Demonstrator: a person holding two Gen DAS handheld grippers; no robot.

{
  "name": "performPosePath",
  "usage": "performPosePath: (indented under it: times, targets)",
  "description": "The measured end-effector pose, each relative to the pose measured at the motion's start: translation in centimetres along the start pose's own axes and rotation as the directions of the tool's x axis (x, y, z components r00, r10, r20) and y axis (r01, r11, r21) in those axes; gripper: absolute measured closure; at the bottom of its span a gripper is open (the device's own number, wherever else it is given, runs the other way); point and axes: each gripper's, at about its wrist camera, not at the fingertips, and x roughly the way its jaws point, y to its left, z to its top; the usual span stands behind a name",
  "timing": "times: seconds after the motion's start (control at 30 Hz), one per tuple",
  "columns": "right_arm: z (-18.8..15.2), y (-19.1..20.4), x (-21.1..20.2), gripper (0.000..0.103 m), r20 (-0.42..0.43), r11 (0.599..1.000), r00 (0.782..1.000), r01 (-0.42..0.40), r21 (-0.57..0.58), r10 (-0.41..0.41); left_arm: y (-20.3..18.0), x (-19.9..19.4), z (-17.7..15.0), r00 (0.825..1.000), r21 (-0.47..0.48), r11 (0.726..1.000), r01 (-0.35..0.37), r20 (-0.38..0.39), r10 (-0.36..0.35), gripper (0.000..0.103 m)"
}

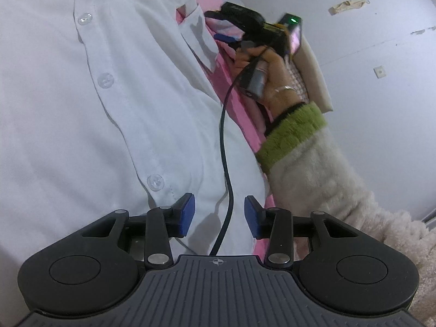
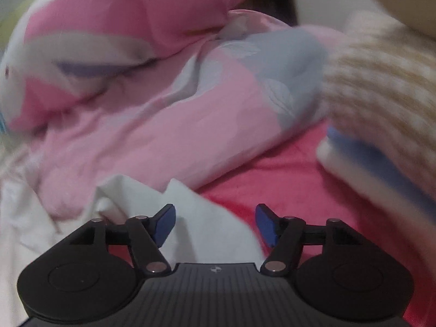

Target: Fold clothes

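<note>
Left wrist view shows the white buttoned cotton shirt (image 1: 81,103) spread over the pink bedding (image 1: 239,114), both the left gripper (image 1: 219,215) and right gripper (image 2: 215,224) released and empty, so the right one should pinch the shirt's near edge squarely before folding.

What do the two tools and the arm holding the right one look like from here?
Both tools, left and right, match: black linkage fingers with silver pivot pins, blue pads, and a ribbed grey body with a small crosshair mark. In the left wrist view the right tool carries a green light and a black cable. The sleeve is cream fleece with a green cuff; a thin bangle sits at the wrist.
</note>
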Motion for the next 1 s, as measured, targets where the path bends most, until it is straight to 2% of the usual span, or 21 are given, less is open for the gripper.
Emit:
performPosePath:
  times: [0.07,0.13,0.17,0.2,0.23,0.27,0.3,0.37,0.43,0.5,0.57,0.67,0.83,0.87,0.93,0.97,1.0]
  targets:
    - [0.1,0.5,2.1,0.021,-0.054,0.999,0.998,-0.037,-0.027,0.035,-0.2,0.0,0.0,1.0,0.0,1.0,0.001,0.0,-0.001,0.062]
    - [-0.1,1.2,3.1,0.02,-0.074,0.997,0.996,-0.061,-0.057,0.057,-0.1,0.0,0.0,1.0,-0.005,1.0,0.004,0.001,-0.004,0.062]
    - [-0.4,1.6,3.2,0.028,-0.071,0.995,0.995,-0.069,-0.074,0.063,-0.1,-0.1,0.0,1.0,-0.007,1.0,0.004,0.001,-0.004,0.062]
    - [-0.7,2.0,3.3,0.048,-0.068,0.993,0.995,-0.077,-0.092,0.071,0.0,-0.2,-0.1,1.0,-0.008,1.0,0.004,0.002,-0.004,0.063]
    - [-1.0,2.3,2.8,0.062,-0.065,0.989,0.995,-0.088,-0.122,0.081,0.0,-0.2,-0.2,1.0,-0.01,1.0,0.005,0.002,-0.005,0.063]
    - [-1.2,2.7,2.3,0.097,-0.059,0.986,0.995,-0.09,-0.143,0.082,0.0,-0.4,-0.3,1.0,-0.01,1.0,0.004,0.002,-0.004,0.063]
    - [-1.1,2.7,1.7,0.099,-0.05,0.986,0.995,-0.093,-0.14,0.087,0.0,-0.5,-0.3,1.0,-0.01,1.0,0.001,0.003,-0.001,0.063]
    - [-0.3,2.3,-0.5,0.099,0.027,0.989,0.998,-0.056,-0.138,0.06,-0.1,-0.6,-0.4,1.0,-0.005,1.0,-0.006,0.003,0.006,0.064]
    - [1.1,2.0,-3.1,0.099,0.119,0.985,0.993,0.023,-0.17,-0.003,-0.2,-0.6,-0.4,1.0,-0.006,1.0,-0.006,0.003,0.006,0.064]
    - [2.8,1.5,-5.1,0.099,0.191,0.973,0.977,0.133,-0.186,-0.097,-0.3,-0.6,-0.4,1.0,-0.007,1.0,-0.008,0.002,0.008,0.064]
    - [4.3,1.2,-6.2,0.099,0.227,0.955,0.958,0.221,-0.2,-0.174,-0.3,-0.7,-0.4,1.0,-0.007,1.0,-0.01,0.002,0.01,0.064]
    - [6.2,1.2,-6.4,0.099,0.245,0.914,0.932,0.325,-0.242,-0.267,-0.5,-0.8,-0.4,1.0,-0.005,1.0,-0.014,0.001,0.014,0.064]
    - [7.5,1.5,-3.6,0.099,0.251,0.853,0.896,0.43,-0.294,-0.366,-0.7,-1.3,-0.7,1.0,-0.006,1.0,-0.019,0.001,0.019,0.065]
    - [7.8,1.5,-2.7,0.099,0.243,0.853,0.895,0.435,-0.289,-0.374,-0.7,-1.3,-0.7,1.0,-0.007,1.0,-0.018,0.001,0.018,0.065]
    - [7.9,1.2,-1.2,0.098,0.211,0.87,0.914,0.397,-0.292,-0.347,-0.6,-1.3,-0.7,1.0,-0.009,1.0,-0.015,0.0,0.015,0.065]
    - [7.7,1.4,-0.5,0.094,0.198,0.861,0.913,0.404,-0.309,-0.357,-0.6,-1.4,-0.7,1.0,-0.01,1.0,-0.013,-0.001,0.013,0.065]
    - [7.5,1.6,0.1,0.082,0.185,0.852,0.911,0.41,-0.326,-0.368,-0.6,-1.4,-0.8,1.0,-0.011,1.0,-0.011,-0.001,0.011,0.065]
